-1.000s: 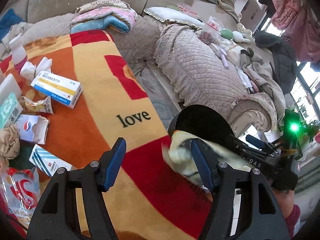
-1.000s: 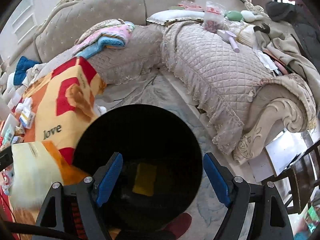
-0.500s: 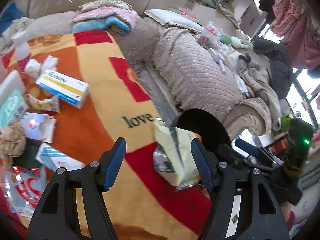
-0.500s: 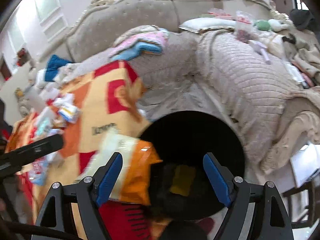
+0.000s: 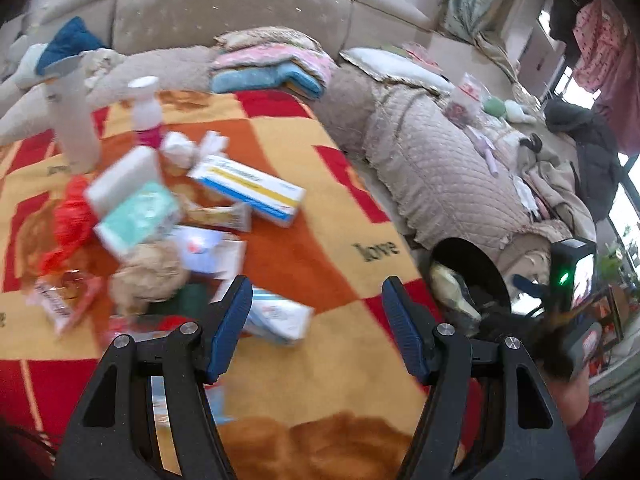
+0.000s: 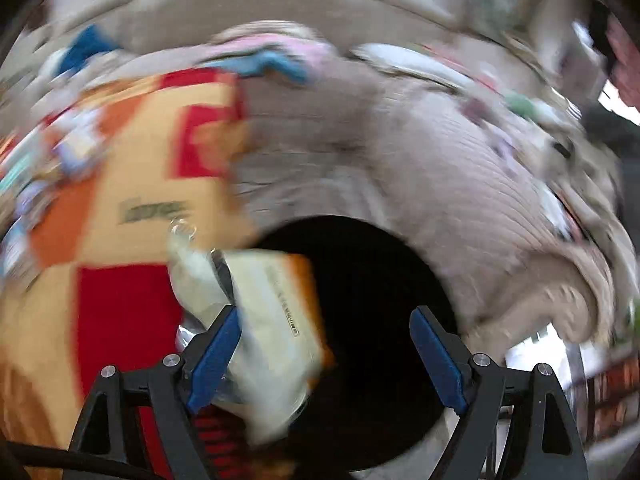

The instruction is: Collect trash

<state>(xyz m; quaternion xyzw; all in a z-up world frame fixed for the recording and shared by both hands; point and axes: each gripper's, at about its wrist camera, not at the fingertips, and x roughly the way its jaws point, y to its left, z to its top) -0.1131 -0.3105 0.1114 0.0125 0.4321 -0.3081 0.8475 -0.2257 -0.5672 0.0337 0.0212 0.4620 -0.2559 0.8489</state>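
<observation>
Daylit fisheye frames, right view motion-blurred

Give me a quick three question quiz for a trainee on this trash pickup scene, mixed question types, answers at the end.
1. True or false: the left tool grips a box.
2. Multiple choice: the crinkled white and orange snack wrapper by the right tool hangs over A) the round black trash bin, B) the folded pink and blue towels, C) the white bottle.
3. Fill in: the black word printed on the red, orange and yellow blanket is ____.

Key
1. False; nothing is between its open blue pads.
2. A; the right tool's jaws are opening, the wrapper against only one pad.
3. love
</observation>
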